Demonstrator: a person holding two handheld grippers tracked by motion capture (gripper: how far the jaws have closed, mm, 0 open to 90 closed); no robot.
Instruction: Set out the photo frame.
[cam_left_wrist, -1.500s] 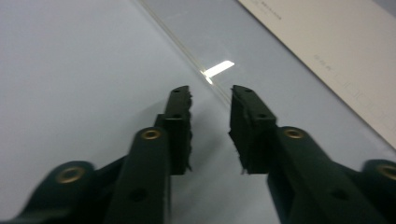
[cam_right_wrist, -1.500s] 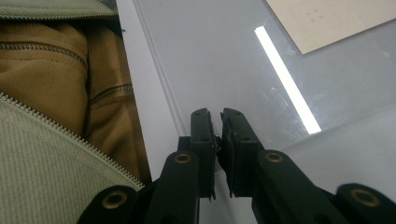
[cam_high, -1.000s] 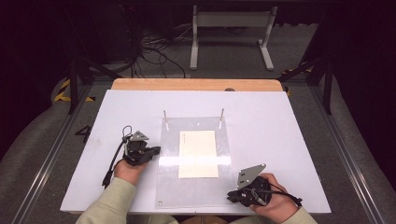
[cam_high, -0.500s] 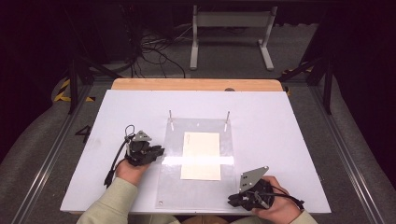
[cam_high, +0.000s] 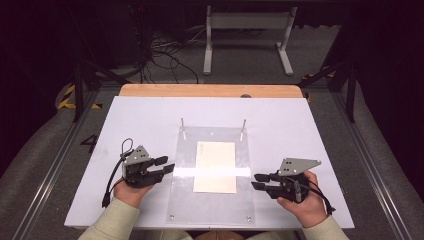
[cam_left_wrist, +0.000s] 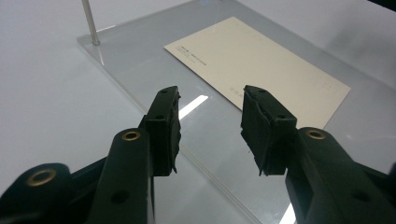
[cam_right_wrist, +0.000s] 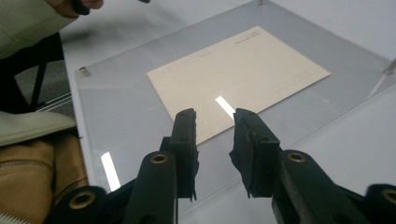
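Note:
A clear acrylic plate (cam_high: 212, 205) lies in the middle of the white table, with two thin metal posts (cam_high: 183, 122) at its far corners. A cream card (cam_high: 215, 165) rests flat on the plate. My left gripper (cam_high: 167, 166) hovers at the plate's left edge, open and empty. In the left gripper view its jaws (cam_left_wrist: 210, 126) straddle the plate's edge (cam_left_wrist: 140, 60), pointing toward the card (cam_left_wrist: 261, 60). My right gripper (cam_high: 257, 181) sits at the plate's right edge, open with a narrower gap. In the right gripper view it (cam_right_wrist: 214, 140) points at the card's (cam_right_wrist: 238, 70) near edge.
The white table (cam_high: 310, 130) has bare room on both sides of the plate. A wooden strip (cam_high: 210, 90) runs along its far edge. Beyond it stand a metal frame (cam_high: 247, 35) and cables on the floor. The other hand's sleeve (cam_right_wrist: 28, 18) shows far off.
My right gripper has moved to the right and away from the table's near edge, up to the plate's right side. My left gripper has shifted slightly toward the plate's left edge.

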